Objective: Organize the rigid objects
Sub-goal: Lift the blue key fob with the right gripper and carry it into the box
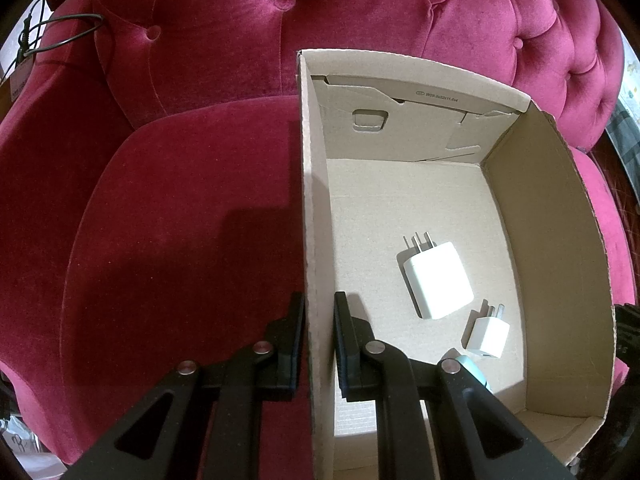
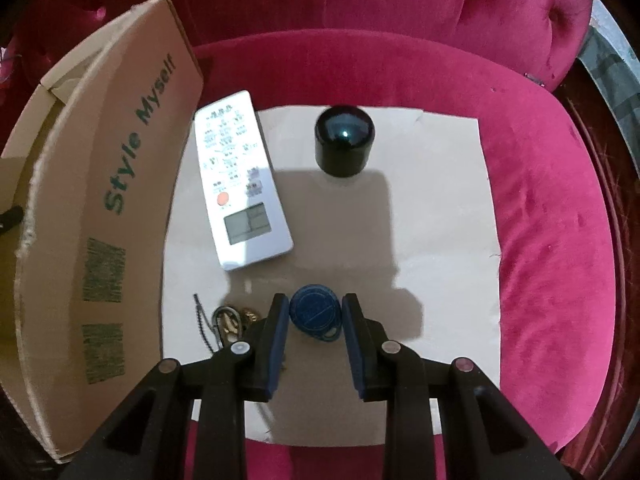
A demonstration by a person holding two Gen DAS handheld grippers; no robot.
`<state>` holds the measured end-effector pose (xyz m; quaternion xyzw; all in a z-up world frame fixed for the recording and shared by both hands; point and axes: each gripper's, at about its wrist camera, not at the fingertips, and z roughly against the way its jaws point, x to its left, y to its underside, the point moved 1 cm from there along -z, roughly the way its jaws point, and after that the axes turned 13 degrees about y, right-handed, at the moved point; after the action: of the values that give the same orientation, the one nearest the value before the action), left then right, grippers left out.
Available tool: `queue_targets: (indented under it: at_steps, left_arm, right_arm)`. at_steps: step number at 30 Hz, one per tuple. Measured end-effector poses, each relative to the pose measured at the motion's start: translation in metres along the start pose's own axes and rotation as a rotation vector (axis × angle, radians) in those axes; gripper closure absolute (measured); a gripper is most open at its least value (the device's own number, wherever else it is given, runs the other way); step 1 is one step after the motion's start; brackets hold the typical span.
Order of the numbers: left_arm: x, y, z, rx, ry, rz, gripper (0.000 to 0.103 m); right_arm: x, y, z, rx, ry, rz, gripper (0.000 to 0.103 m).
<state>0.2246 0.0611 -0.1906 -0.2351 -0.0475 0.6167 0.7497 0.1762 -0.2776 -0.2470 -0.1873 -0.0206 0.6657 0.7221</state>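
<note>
On the red sofa (image 1: 180,220), the left gripper (image 1: 319,308) pinches the cardboard box (image 1: 316,200) wall at lower middle, two white chargers (image 1: 438,280) lie inside toward the right, and the right gripper (image 2: 315,308) sits open around a blue key fob (image 2: 315,314), maybe not touching it.

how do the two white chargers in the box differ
The larger charger is broad and flat, while the small charger is a compact cube. The larger one lies nearer the middle of the cardboard box; the small one sits closer to the near end, by the right wall. The larger one shows three prongs, the small one two. Both are white, lie loose on the box floor with prongs pointing away from the camera, and do not touch.
</note>
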Motion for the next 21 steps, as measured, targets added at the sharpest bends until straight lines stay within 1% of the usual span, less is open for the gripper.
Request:
queue_targets:
  at_steps: [13,19,21]
  left_arm:
    - [-0.001,0.0,0.0,0.0,-0.001,-0.001,0.089]
    - [-0.001,0.0,0.0,0.0,0.0,-0.001,0.089]
    - [-0.001,0.001,0.0,0.0,0.0,0.001,0.089]
  right_arm:
    - [0.009,-0.014,0.056,-0.052,-0.018,0.004,0.074]
    - [0.017,-0.017,0.078,-0.078,-0.012,0.011,0.074]
    - [0.017,-0.019,0.08,-0.083,-0.015,0.014,0.074]
